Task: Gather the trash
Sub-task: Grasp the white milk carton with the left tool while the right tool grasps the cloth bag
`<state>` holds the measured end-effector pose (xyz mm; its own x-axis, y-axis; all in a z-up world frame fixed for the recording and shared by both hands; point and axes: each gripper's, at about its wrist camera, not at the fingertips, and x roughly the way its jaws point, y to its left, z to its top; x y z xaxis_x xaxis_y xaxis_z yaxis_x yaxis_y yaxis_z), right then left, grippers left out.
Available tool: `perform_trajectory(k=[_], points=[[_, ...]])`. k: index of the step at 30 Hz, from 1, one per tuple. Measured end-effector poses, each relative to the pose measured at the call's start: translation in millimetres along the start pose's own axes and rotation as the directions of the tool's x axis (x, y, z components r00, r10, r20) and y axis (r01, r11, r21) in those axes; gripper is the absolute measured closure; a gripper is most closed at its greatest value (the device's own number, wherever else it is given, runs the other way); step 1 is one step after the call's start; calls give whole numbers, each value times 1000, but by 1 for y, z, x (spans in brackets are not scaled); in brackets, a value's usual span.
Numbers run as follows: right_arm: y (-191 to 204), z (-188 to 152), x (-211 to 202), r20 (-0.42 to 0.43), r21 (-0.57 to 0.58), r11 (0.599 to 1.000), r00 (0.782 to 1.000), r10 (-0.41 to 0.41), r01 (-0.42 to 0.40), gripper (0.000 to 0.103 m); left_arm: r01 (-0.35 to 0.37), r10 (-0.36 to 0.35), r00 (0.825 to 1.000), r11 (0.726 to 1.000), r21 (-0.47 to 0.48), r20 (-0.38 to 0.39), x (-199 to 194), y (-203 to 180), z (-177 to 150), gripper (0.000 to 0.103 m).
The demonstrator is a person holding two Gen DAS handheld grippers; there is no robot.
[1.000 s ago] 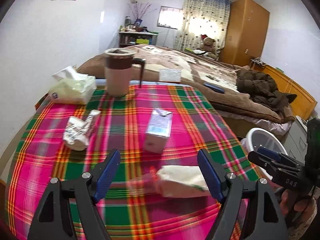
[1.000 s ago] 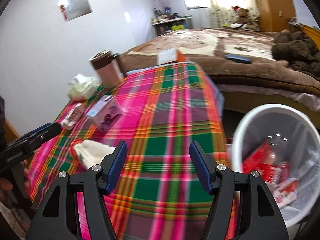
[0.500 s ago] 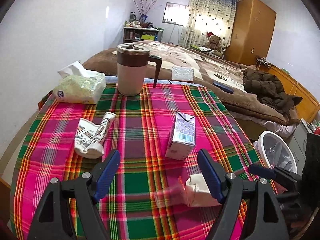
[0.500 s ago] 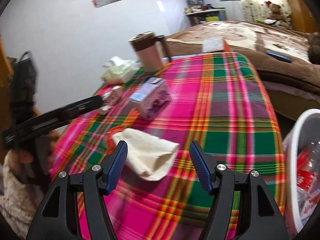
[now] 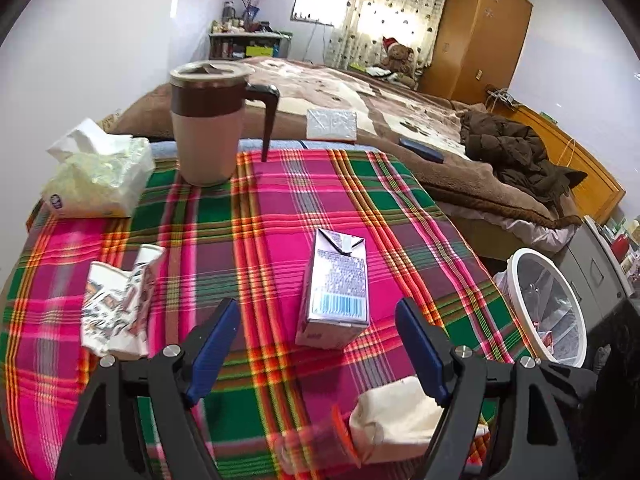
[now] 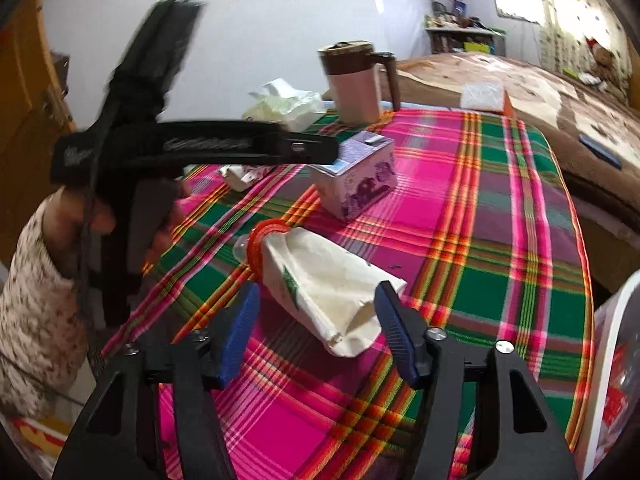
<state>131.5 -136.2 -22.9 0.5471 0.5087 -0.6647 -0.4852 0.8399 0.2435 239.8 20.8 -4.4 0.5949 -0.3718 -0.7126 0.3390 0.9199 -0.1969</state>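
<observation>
L tongs (image 5: 316, 344): wide, holding nothing; over the table (image 5: 280, 184).
Wrapper (image 5: 118, 308): crumpled, just left of L tongs' left finger; 1 pc.
Carton (image 5: 336, 288): lying flat just ahead, between the L fingers' line; 1 pc.
Tissues (image 5: 96, 176): far left ahead, beside the mug (image 5: 208, 124); 1 each, prob. not trash.
Bag (image 6: 324, 284): white paper, red ring at the far end, lying on the cloth; its near end sits between the R fingers, not touching as far as I can tell; 1 pc.
R tongs (image 6: 316, 332): wide, holding nothing; lined up on the bag.
Bin (image 5: 548, 300): white, on the floor right of the table, off L tongs' right finger; 1.
Done: some red packs already in the bin, count unclear.
Left: 3 pcs on the table, i.e. wrapper, carton, bag.
Progress: partway, my guess; bag looks like the next pick, R side.
</observation>
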Motion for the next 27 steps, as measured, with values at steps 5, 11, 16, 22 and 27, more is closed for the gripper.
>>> perform_trajectory(k=[5,11,16,22,27], points=[[0,2,9,-42,-30,1000,999,-6,5,67,13,-12,999,1000,21,-30,13,-3,4,22],[-1,1,8,-62,-52,999,998,2,-5,94,29,-27,998,999,37,-49,21,-5,9,22],[-5,-1,3,-56,-54,998,998,-12,9,94,37,-35,998,999,35,-58,26,-3,10,28],[-15,-1,-1,-46,-29,998,997,-55,53,94,26,-23,997,999,43,-79,34,-4,8,47],[-20,-1,-2,-35,-6,998,997,-68,68,94,7,-3,996,999,44,-93,40,-5,8,55]])
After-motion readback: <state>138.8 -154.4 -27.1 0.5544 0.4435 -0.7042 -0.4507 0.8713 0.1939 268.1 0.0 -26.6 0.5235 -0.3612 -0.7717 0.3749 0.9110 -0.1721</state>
